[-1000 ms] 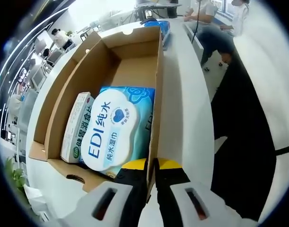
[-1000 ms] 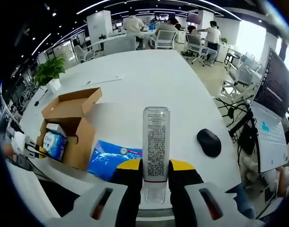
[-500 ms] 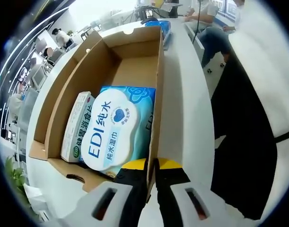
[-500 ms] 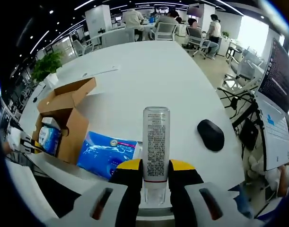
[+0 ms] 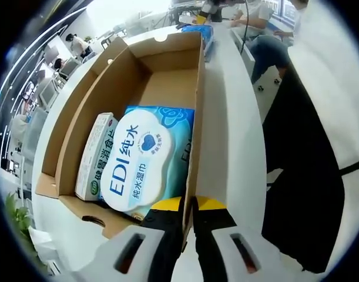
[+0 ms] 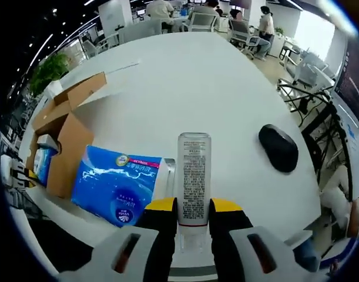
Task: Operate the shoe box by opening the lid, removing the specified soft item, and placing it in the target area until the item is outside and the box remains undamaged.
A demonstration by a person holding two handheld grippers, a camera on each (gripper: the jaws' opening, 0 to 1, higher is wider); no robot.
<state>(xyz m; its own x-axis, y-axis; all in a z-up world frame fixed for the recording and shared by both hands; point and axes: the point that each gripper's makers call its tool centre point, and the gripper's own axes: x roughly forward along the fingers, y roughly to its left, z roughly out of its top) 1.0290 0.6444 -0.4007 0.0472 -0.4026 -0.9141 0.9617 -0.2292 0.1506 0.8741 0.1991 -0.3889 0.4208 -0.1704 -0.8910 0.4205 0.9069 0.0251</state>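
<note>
Left gripper view: the left gripper [image 5: 189, 218] stays clamped on the open shoe box [image 5: 198, 111] wall; the wipes pack [image 5: 143, 161] lies inside.

Right gripper view: the right gripper [image 6: 193, 218], pinching a bottle [image 6: 194, 176], has descended toward the blue packet [image 6: 117, 183] on the table [image 6: 197, 88], nearing placement.

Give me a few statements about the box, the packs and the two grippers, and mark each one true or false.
1. The right gripper holds a clear bottle. True.
2. The cardboard box is closed. False: its top is open.
3. A wet wipes pack lies inside the box. True.
4. The blue pack on the white table sits inside the box. False: it lies outside, beside it.
5. The left gripper grips the box wall. True.
</note>
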